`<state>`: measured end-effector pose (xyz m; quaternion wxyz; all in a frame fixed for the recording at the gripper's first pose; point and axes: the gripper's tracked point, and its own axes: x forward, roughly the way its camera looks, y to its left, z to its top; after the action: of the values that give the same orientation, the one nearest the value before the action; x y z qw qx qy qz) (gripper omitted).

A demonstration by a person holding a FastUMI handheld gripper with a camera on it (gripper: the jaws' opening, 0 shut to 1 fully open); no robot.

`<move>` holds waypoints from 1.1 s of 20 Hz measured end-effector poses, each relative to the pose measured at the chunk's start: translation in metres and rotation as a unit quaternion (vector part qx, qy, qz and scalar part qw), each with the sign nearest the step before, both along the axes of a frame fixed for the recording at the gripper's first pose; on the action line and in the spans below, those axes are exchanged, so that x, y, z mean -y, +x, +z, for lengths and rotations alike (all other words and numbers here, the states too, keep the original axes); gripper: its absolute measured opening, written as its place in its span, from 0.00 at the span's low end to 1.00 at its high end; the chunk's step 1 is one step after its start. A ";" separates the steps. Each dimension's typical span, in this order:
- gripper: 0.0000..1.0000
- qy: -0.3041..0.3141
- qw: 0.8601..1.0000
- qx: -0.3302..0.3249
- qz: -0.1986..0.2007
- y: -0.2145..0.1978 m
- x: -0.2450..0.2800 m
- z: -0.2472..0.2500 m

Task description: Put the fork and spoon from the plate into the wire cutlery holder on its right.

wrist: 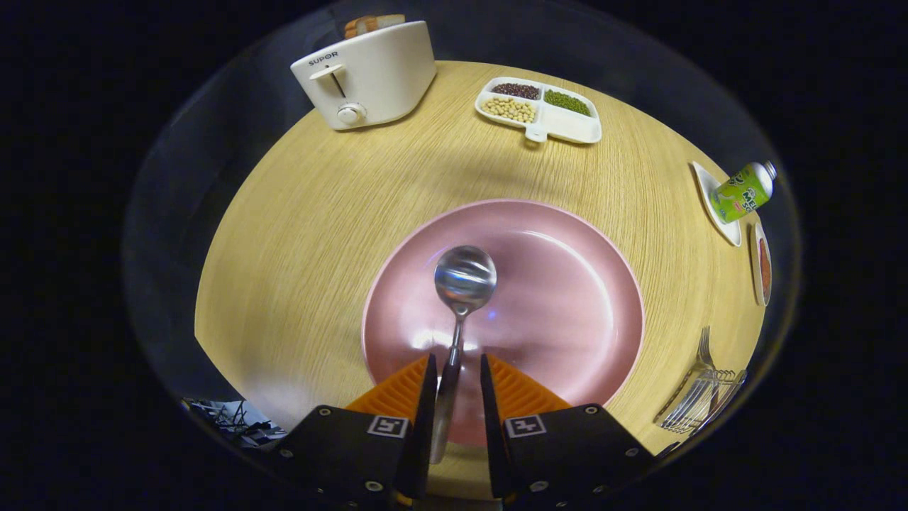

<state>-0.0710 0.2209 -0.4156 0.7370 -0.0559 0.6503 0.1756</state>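
A steel spoon (pixel 464 278) lies on the pink plate (pixel 567 298), bowl toward the plate's middle. Its handle runs back over the near rim and between my fingers. My gripper (pixel 457 363) stands open around that handle. The handle sits close to the left finger, and a gap shows on the right side. The wire cutlery holder (pixel 699 401) stands to the right of the plate, near the table's edge. A fork (pixel 704 348) stands in it, tines up.
On the round wooden table (pixel 305 234), a white toaster (pixel 369 74) with bread stands at the far left. A divided white dish (pixel 539 110) of beans sits at the back. At the right edge a green bottle (pixel 741 191) lies on a small white dish.
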 end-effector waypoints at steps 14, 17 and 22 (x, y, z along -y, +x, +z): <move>0.05 0.021 0.997 0.030 -0.067 0.000 0.060 0.056; 0.05 0.009 0.994 0.044 -0.098 -0.003 0.101 0.070; 0.05 -0.012 0.985 0.075 -0.153 -0.010 0.177 0.100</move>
<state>-0.0806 0.0436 -0.3153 0.8012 0.0224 0.5960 0.0489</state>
